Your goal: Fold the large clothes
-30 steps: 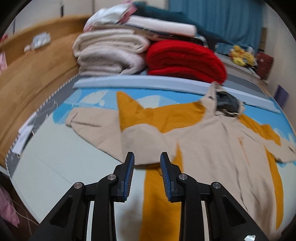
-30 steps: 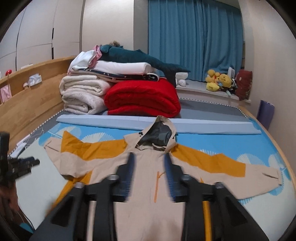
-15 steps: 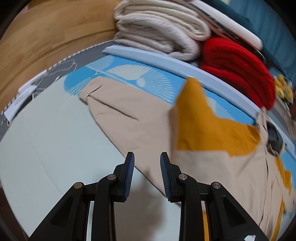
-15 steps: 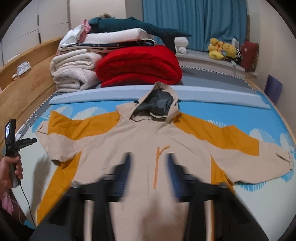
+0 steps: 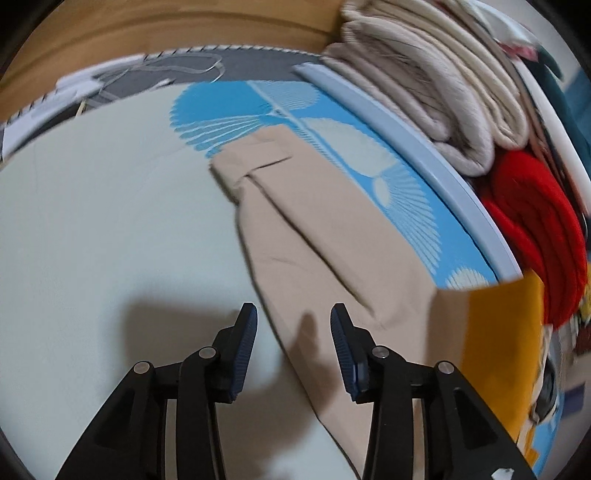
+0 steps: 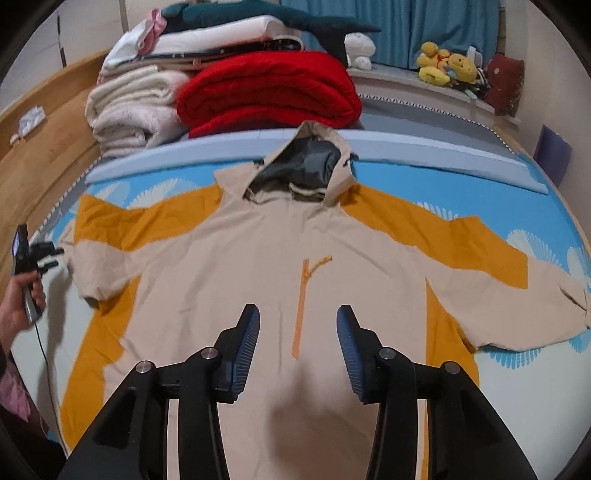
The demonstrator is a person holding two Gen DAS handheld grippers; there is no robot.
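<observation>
Both hand-held grippers, left [image 5: 293,325] and right [image 6: 298,328], hover open-jawed over the jacket [image 6: 258,280].

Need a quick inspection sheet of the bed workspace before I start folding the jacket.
Surface: bed sheet, blue with white fan print, paler near edge.
Job's things: beige-orange hooded jacket spread flat, front up, sleeves out; left sleeve cuff unfolded.
Clutter: red blanket, cream blankets, plush toys.
Grippers: left gripper open over sleeve; right gripper open over jacket chest.
Cables: thin cord by bed edge.
Surroundings: wooden headboard, blue curtain.
</observation>
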